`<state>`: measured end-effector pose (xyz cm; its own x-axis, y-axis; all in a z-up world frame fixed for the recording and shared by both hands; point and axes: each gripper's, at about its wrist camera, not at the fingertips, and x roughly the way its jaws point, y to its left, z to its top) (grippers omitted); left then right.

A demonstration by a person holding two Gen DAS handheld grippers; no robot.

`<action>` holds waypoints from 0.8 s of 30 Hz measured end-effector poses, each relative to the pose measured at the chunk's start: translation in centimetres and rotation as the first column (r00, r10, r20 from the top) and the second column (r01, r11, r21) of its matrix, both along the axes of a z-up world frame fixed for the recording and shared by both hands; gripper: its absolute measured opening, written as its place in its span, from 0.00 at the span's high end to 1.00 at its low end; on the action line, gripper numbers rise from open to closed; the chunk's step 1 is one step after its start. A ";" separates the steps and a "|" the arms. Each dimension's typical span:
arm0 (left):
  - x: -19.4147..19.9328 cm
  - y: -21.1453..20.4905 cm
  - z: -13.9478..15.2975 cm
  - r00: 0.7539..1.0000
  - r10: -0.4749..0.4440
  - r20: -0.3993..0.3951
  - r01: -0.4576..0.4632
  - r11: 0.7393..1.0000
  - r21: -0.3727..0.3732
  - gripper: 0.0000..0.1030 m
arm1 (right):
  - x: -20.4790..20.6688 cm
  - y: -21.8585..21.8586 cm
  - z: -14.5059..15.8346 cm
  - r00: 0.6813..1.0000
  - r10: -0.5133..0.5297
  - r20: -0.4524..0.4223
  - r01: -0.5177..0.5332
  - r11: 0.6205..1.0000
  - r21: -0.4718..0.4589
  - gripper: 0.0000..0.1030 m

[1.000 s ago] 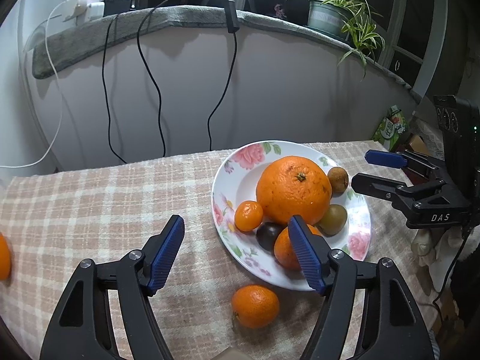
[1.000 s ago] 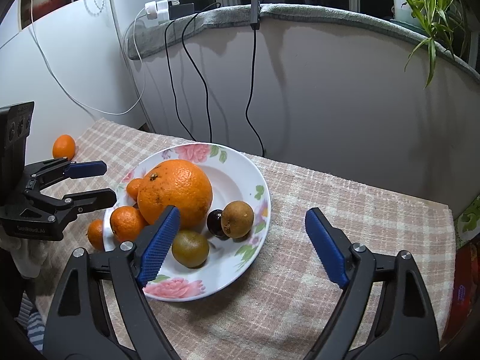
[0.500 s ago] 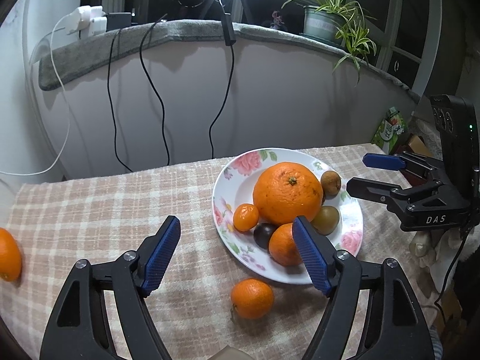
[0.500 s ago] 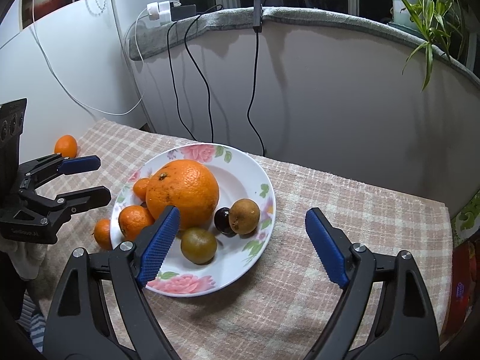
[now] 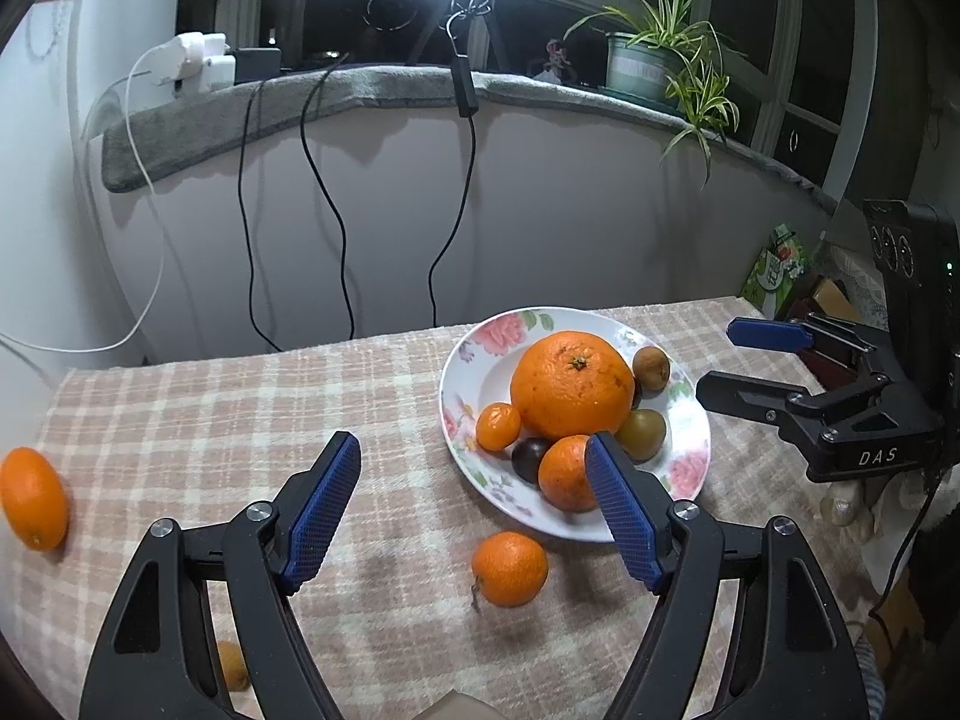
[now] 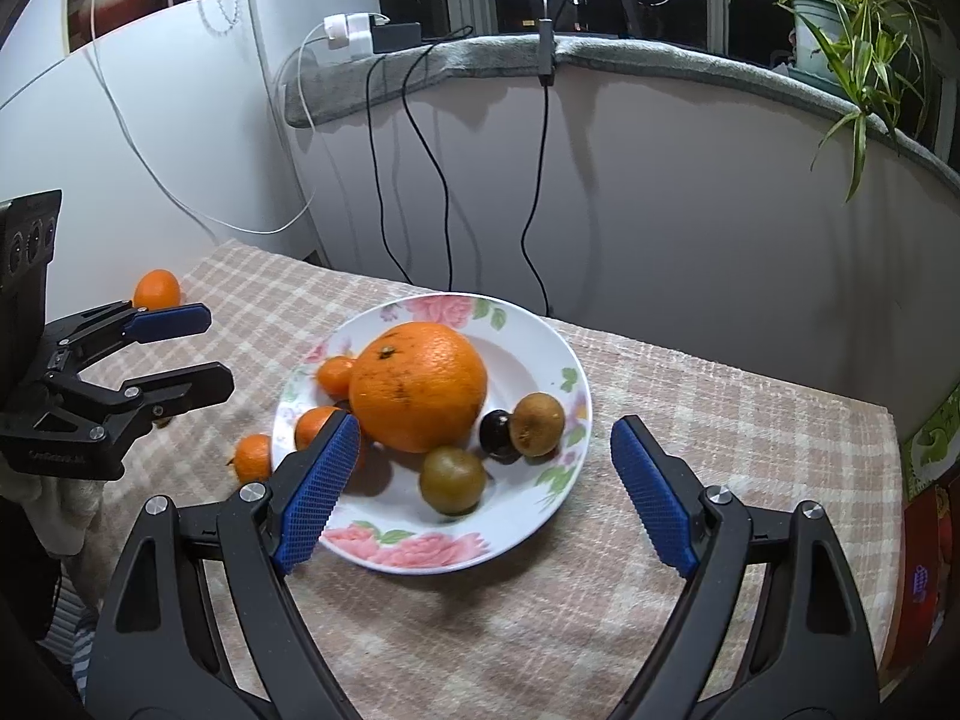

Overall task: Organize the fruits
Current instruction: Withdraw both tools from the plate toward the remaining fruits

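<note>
Checked woven cloth (image 5: 252, 414), pink/cream plaid with a coarse nap, covers the whole table top.

Behind it a curved pale wall topped by a grey fuzzy ledge (image 6: 690, 60), with black cables (image 5: 324, 192) hanging down.

Round glossy ceramic plate (image 6: 540, 336), white with a pink rose print on the rim, sits mid-cloth.

On the plate: one large orange (image 6: 417, 387), dimpled peel, stem scar up, about centre. Touching it are two small smooth mandarins (image 5: 498, 426) on the side towards the left gripper, a dull olive-brown round fruit (image 6: 451, 479), a rough tan-brown one (image 6: 539, 425) and a small shiny dark plum-like fruit (image 6: 497, 432) wedged between the tan one and the orange.

Off the plate: one mandarin (image 5: 510, 567) on the cloth just beside the plate's near rim, another oval one (image 5: 33, 498) well apart at the cloth's far left edge, and a small orange bit (image 5: 231, 666) partly hidden behind the left claw's arm.

Left gripper (image 5: 474, 510): black plastic arms, blue cross-hatched pads, jaws spread wide after just opening a bit further, nothing between the pads; it hangs above the cloth, with the loose mandarin below the gap.

Right gripper (image 6: 480, 492): same build, jaws wide apart, gripping nothing; it hangs over the plate's near rim, with the olive fruit seen through the gap.
</note>
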<state>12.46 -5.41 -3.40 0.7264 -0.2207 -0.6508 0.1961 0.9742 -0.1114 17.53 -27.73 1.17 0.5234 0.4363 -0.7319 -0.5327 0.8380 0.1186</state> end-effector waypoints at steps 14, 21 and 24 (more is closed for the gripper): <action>-2.7 3.0 0.8 0.997 0.069 0.023 -0.068 0.998 -0.013 0.25 | -3.2 2.1 0.7 0.999 0.049 -0.006 -0.049 0.998 0.035 0.14; -4.4 5.7 0.1 0.992 0.128 0.005 -0.128 0.992 -0.020 0.25 | -5.8 3.8 0.3 0.995 0.096 -0.022 -0.095 0.993 0.067 0.14; -5.4 7.0 -0.4 0.988 0.157 -0.009 -0.157 0.987 -0.030 0.25 | -7.0 4.8 0.0 0.992 0.121 -0.033 -0.118 0.990 0.076 0.14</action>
